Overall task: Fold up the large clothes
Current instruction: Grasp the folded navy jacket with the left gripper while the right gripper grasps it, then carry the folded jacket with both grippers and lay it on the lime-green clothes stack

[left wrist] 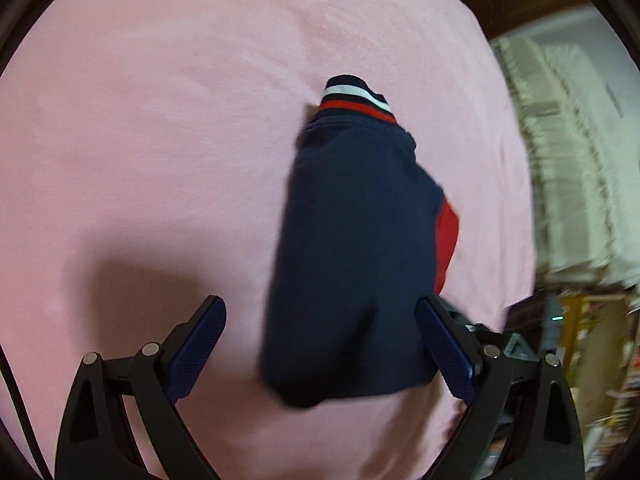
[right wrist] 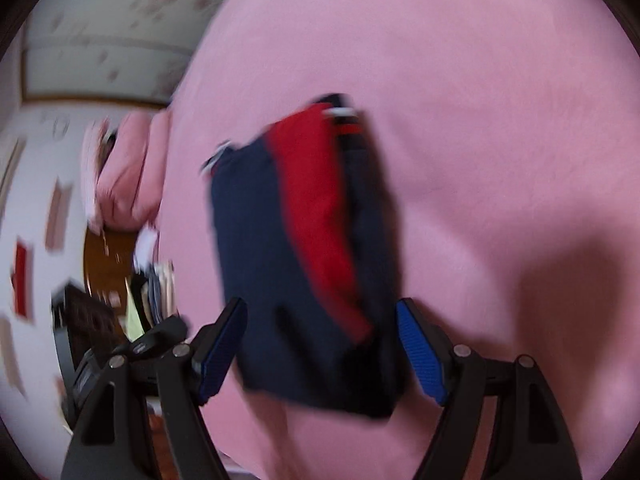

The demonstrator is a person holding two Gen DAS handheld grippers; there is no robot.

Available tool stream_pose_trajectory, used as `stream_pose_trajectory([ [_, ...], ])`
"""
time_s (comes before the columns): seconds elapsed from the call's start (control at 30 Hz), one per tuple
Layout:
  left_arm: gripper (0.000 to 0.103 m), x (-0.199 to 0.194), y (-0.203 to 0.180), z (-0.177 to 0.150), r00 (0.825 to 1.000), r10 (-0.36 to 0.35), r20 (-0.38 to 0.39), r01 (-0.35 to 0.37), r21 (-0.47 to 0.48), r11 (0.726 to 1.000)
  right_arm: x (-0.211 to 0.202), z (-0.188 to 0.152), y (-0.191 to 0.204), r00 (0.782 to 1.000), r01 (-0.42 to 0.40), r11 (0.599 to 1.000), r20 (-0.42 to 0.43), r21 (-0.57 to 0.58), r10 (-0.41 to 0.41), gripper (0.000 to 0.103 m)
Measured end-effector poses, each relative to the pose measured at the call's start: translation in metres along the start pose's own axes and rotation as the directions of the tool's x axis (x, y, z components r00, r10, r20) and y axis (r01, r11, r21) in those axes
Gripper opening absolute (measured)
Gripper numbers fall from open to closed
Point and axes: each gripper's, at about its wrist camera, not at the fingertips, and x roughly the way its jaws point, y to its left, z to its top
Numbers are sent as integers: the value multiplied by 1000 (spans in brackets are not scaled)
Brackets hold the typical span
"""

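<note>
Right wrist view is blurred: folded navy-and-red knit garment (right wrist: pixel 304 264) on pink bedspread (right wrist: pixel 480 120), wide bare cloth around; right gripper (right wrist: pixel 320 344) and left gripper (left wrist: pixel 320 348) jaws wide, gripping nothing.

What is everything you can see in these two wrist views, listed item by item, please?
folded garment: one, navy with a red panel and a red, white and navy striped ribbed band at its far end, lying on the pink cover between both pairs of tongs.
bed cover: one, pink, spread under the garment and filling most of both views.
pillows: pink, blurred so the count is unclear, at the cover's left edge in the right wrist view.
wall: pale with a faint floral pattern, behind the pillows.
left tongs: one pair, black with dark blue pads, jaws open.
right tongs: one pair, black with blue pads, jaws open.
</note>
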Motion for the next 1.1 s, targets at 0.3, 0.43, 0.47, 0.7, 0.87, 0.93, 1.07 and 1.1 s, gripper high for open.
stream_pose_trajectory([
  [0.3, 95, 60, 6, 17, 985, -139, -107, 130, -82, 988, 26, 15, -7, 995, -97, 995, 23, 34, 96, 59],
  [0.43, 86, 74, -7, 14, 985, -74, -154, 76, 3, 997, 33, 20, -3, 991, -130, 991, -6, 22, 130, 44],
  [0.47, 83, 74, -11, 13, 987, -46, -157, 51, 27, 998, 34, 21, -1, 991, -133, 991, -20, 5, 133, 39],
  [0.7, 64, 57, -25, 4, 984, -33, -174, 39, 26, 999, 26, 21, 20, 994, -95, 993, -65, -66, 91, 30],
  [0.87, 59, 29, -36, -41, 966, -33, -255, 19, -57, 998, 0, -2, 48, 996, 10, 993, -89, -120, -21, 28],
  [0.93, 59, 13, -44, -69, 955, -32, -295, 15, -60, 998, -16, -23, 54, 991, 35, 994, -124, -101, -47, 28],
  [1.07, 57, -20, -61, -114, 923, -15, -384, 15, -3, 1000, -51, -68, 70, 979, 59, 987, -182, -151, -87, 27],
  [1.1, 57, -32, -66, -127, 918, -4, -398, 12, 18, 1000, -59, -78, 74, 976, 62, 985, -198, -163, -94, 27],
])
